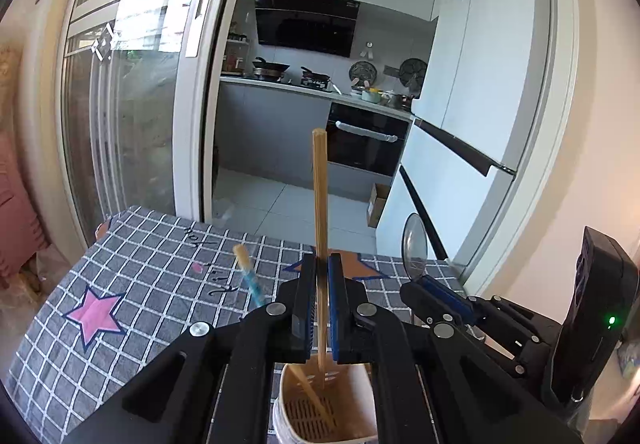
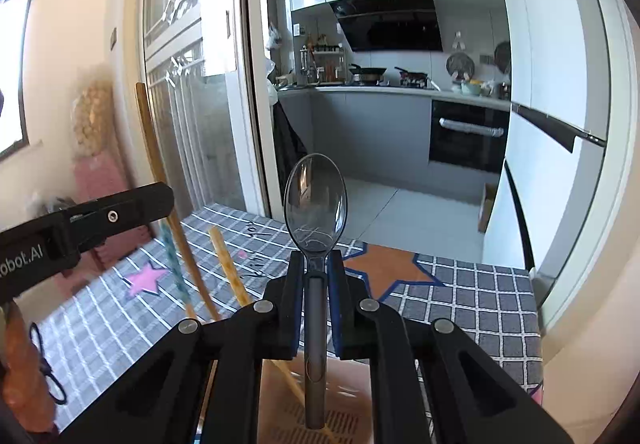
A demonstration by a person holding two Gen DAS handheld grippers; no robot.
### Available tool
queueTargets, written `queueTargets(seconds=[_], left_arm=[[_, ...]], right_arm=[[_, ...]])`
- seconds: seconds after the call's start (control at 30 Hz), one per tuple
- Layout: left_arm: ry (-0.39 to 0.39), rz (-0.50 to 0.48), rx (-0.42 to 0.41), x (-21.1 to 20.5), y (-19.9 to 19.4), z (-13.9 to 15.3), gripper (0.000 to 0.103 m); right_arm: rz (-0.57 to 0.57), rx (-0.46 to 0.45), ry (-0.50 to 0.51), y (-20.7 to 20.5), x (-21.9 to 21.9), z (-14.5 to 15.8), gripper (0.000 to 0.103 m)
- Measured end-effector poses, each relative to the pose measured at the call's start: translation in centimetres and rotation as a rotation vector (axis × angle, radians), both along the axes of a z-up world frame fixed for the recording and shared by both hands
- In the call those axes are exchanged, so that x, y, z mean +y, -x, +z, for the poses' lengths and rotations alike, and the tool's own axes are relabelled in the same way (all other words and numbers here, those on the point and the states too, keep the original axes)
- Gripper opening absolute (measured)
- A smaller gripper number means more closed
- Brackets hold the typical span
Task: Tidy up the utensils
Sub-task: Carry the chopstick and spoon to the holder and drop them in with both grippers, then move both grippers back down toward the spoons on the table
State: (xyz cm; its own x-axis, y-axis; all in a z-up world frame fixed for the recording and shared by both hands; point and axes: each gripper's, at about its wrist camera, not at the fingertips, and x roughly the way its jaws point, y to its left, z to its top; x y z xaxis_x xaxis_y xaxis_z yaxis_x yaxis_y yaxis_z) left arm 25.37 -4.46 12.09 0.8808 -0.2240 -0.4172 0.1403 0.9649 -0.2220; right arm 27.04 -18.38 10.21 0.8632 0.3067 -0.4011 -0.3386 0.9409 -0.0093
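Left wrist view showed my left gripper (image 1: 322, 300) clamped on a chopstick (image 1: 319, 195), upright so its tip dropped into the holder (image 1: 292, 420). Right gripper (image 2: 316, 304) pinched a spoon (image 2: 315, 199), bowl-up, handle over the holder.

Black left gripper (image 1: 319, 308), blue pads, silver screws, white lettering

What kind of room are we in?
It looks like a home dining spot beside a kitchen. Through the sliding glass door you can see a stove with pans, a built-in oven and a white fridge; a checked tablecloth covers the table.
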Motion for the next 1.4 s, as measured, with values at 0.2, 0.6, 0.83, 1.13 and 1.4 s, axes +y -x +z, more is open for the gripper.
queueTargets(seconds=[0.2, 0.6, 0.83, 1.13, 1.4], left_arm=[[-0.036, 0.009, 0.018, 0.1, 0.6, -2.1, 0.036], [-0.133, 0.032, 0.028, 0.0, 2.2, -4.2, 0.036], [-0.133, 0.059, 0.050, 1.3, 3.3, -4.2, 0.036], [-0.119, 0.085, 0.095, 4.0, 7.2, -4.9, 0.036], [-0.115, 0.061, 0.170, 5.8, 12.5, -7.8, 0.037]], right_arm=[[0.007, -0.002, 0.050, 0.6, 0.0, -2.3, 0.013], [0.045, 0.064, 0.092, 1.0, 0.8, -3.8, 0.014], [0.040, 0.063, 0.071, 2.2, 0.4, -2.4, 0.055], [0.034, 0.103, -0.014, 6.9, -1.3, -0.1, 0.069], [-0.017, 0.275, -0.104, 11.6, -3.8, -2.0, 0.076]])
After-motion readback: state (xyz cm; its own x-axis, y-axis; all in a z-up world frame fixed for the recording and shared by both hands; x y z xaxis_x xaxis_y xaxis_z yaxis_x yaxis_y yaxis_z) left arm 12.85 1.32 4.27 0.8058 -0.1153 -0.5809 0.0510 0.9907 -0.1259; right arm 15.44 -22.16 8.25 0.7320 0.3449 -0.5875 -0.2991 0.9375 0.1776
